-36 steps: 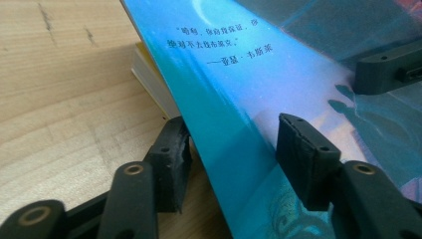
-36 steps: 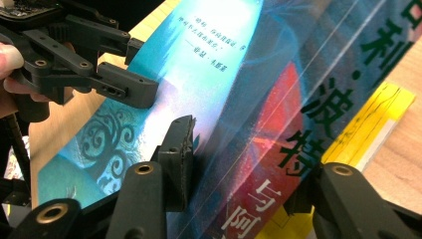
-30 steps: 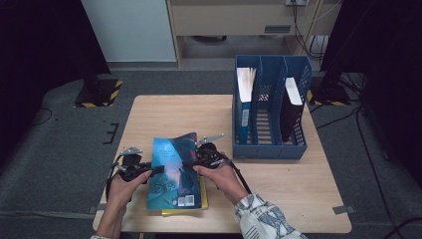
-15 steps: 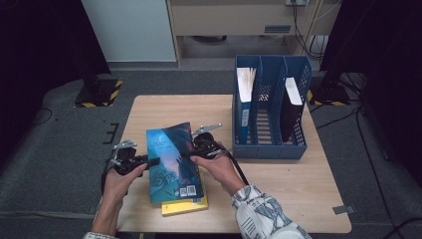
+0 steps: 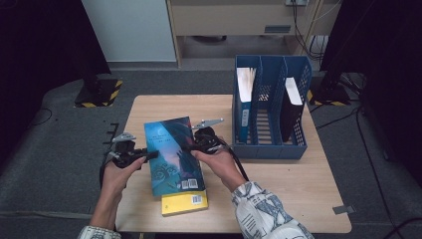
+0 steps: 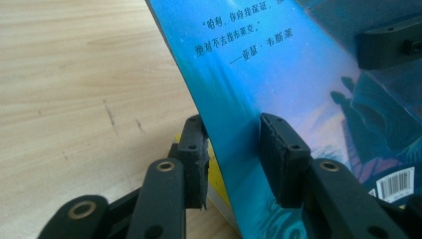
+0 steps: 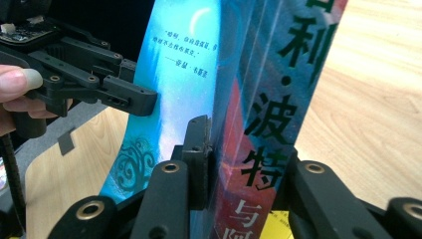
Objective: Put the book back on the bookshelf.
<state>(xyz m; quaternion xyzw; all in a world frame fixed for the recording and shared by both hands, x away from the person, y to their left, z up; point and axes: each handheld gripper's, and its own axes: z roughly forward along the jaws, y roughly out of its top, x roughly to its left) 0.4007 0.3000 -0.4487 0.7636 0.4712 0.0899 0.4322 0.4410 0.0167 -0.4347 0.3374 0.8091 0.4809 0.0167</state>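
Near the tabletop's front left edge, the left gripper (image 5: 149, 155) has just been closing its jaws and now pinches the left edge of the blue book (image 5: 174, 155), which is raised off the wood and tilted above the yellow book (image 5: 185, 203) lying by the front edge. On the blue book's right side, its spine, the right gripper (image 5: 191, 147) has just been closing too and clamps it. Toward the right rear corner stands the blue file rack (image 5: 271, 149), well apart.
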